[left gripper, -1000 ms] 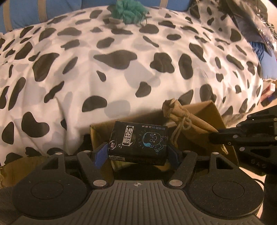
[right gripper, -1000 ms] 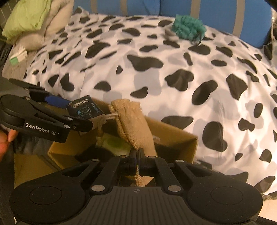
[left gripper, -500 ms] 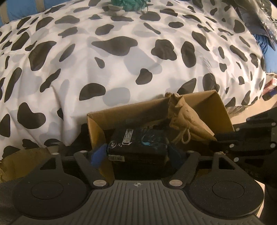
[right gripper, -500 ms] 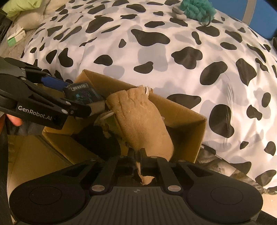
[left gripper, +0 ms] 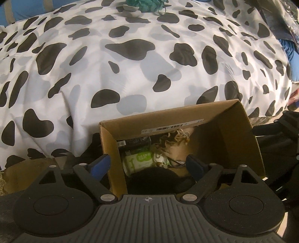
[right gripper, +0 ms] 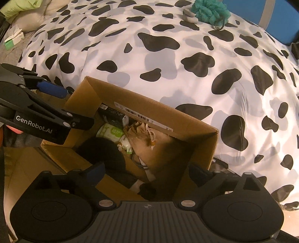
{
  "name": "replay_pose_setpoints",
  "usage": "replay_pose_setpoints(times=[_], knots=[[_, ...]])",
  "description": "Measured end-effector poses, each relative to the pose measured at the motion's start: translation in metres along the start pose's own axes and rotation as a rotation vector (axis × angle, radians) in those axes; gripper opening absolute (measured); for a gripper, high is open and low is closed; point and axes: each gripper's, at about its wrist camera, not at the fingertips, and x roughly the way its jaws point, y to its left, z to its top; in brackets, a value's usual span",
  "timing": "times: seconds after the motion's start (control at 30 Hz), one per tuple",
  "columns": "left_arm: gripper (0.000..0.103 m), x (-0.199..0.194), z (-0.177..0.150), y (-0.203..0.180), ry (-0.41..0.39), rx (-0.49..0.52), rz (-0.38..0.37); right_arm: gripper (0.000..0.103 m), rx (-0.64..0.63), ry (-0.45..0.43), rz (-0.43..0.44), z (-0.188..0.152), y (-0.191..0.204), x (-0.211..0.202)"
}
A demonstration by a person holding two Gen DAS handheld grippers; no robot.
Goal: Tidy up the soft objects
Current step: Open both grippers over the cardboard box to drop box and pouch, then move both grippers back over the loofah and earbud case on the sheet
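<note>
Tan drawstring pouch (right gripper: pixel 149 138) lies inside the cardboard box (right gripper: pixel 186 121), beside the black packet (right gripper: pixel 112 114) and green wipes pack (right gripper: pixel 112 132). Right gripper (right gripper: pixel 147 172) jaws opening, nothing between them, so released. Left gripper (left gripper: pixel 149 166) jaws also opening, empty, straddling the box's left wall. To do it well: lift both straight up clear of the box walls, avoid snagging the pouch cord, then go for the teal loofah (right gripper: pixel 211 10) on the bed (right gripper: pixel 168 61).

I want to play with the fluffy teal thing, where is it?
The teal pouf sits at the far edge of the cow-print blanket, beside a small grey thing.
</note>
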Motion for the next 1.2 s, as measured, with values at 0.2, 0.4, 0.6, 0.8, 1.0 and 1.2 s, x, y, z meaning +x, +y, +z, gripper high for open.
replay_pose_setpoints(times=[0.2,0.4,0.6,0.8,1.0,1.2], knots=[[0.088,0.0,-0.001,0.0,0.0,0.0,0.006,0.103,0.01,0.004,-0.019,0.001,-0.002,0.001],[0.088,-0.001,0.0,0.002,-0.005,-0.007,0.012,0.103,0.024,0.004,-0.035,0.001,-0.004,0.001],[0.088,-0.003,0.001,0.003,-0.02,-0.01,0.02,0.103,0.033,-0.003,-0.061,0.002,-0.005,0.002],[0.088,-0.011,0.003,0.002,-0.076,-0.002,0.039,0.103,0.058,-0.044,-0.105,0.004,-0.01,-0.004],[0.088,-0.021,0.006,0.006,-0.152,-0.04,0.033,0.103,0.094,-0.122,-0.156,0.007,-0.017,-0.016],[0.088,-0.032,0.009,0.009,-0.238,-0.073,0.027,0.103,0.131,-0.218,-0.195,0.011,-0.023,-0.029]])
